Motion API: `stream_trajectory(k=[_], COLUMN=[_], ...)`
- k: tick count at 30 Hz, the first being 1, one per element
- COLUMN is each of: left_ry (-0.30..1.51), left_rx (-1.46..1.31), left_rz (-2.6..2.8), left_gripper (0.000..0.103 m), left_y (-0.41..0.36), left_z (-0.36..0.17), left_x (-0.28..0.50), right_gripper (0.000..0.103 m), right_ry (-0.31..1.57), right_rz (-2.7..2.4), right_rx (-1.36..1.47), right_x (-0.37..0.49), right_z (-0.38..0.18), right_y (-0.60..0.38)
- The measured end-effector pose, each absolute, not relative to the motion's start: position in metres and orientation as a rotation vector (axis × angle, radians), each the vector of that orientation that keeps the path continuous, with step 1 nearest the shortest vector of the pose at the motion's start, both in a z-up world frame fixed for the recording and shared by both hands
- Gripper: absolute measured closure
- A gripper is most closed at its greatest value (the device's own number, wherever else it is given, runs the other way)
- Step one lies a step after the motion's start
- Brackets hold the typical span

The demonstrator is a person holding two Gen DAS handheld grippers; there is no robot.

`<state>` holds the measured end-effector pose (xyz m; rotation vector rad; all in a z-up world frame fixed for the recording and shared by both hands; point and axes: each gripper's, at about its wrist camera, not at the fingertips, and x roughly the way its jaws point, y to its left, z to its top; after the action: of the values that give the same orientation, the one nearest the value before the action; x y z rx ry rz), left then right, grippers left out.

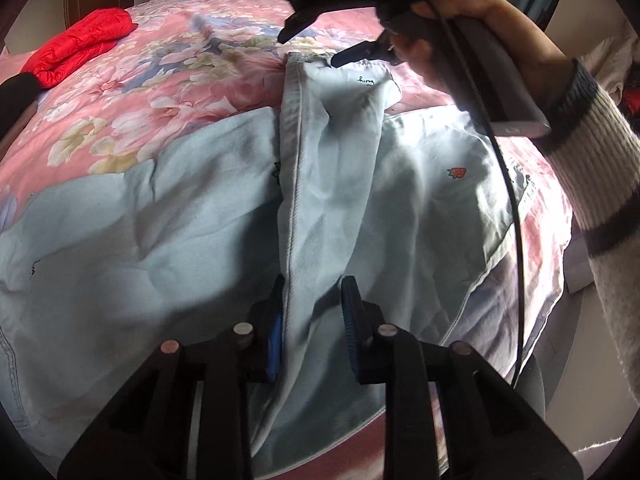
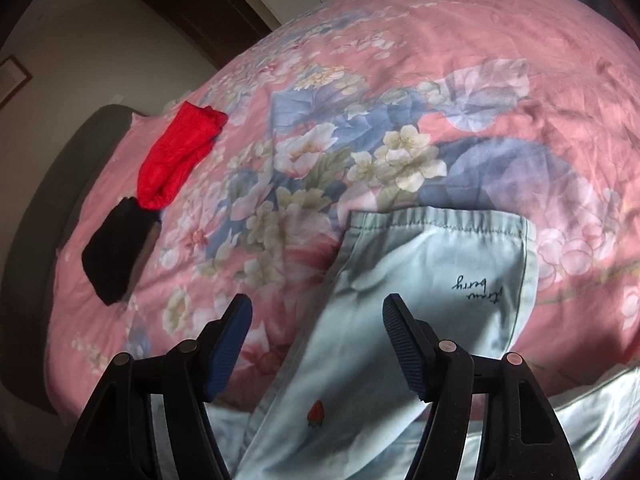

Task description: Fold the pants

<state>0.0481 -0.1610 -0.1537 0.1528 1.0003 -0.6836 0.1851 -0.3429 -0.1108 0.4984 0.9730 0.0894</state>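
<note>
Lying across the floral bedspread (image 2: 500, 60), pants (image 1: 200, 220) of pale blue cotton — soft, light, prone to slump. Best pinched at hem or seam. Left gripper (image 1: 312, 312) parted around a leg fold; right gripper (image 2: 318, 336) spread, empty, above the hem. Embroidered script upside down — possibly "strawberry".

Pale blue pants (image 1: 208, 216), small red strawberry (image 1: 457, 172) and dark script embroidery (image 2: 478, 286). Pink bedcover (image 2: 460, 40), white, cream and blue-grey floral print. Bright red garment (image 2: 176, 156). Black garment (image 2: 116, 256). Black grippers, blue pads (image 2: 230, 346).
</note>
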Motion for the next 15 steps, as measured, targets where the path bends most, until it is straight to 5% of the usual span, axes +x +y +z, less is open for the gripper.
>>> stream_trajectory(k=[7, 12, 15], left_ry=[0.982, 0.99, 0.989], left_rx=[0.168, 0.134, 0.13], left_rz=[-0.7, -0.695, -0.69], left_gripper=[0.082, 0.087, 0.09], left_y=[-0.164, -0.159, -0.157], left_z=[-0.156, -0.156, -0.155], left_x=[0.045, 0.049, 0.048], right_gripper=[0.036, 0.082, 0.098], right_ry=[1.101, 1.148, 1.105], right_rz=[-0.02, -0.107, -0.068], right_rx=[0.336, 0.208, 0.294], right_x=[0.224, 0.228, 0.213], right_z=[-0.131, -0.145, -0.14], right_y=[-0.311, -0.305, -0.32])
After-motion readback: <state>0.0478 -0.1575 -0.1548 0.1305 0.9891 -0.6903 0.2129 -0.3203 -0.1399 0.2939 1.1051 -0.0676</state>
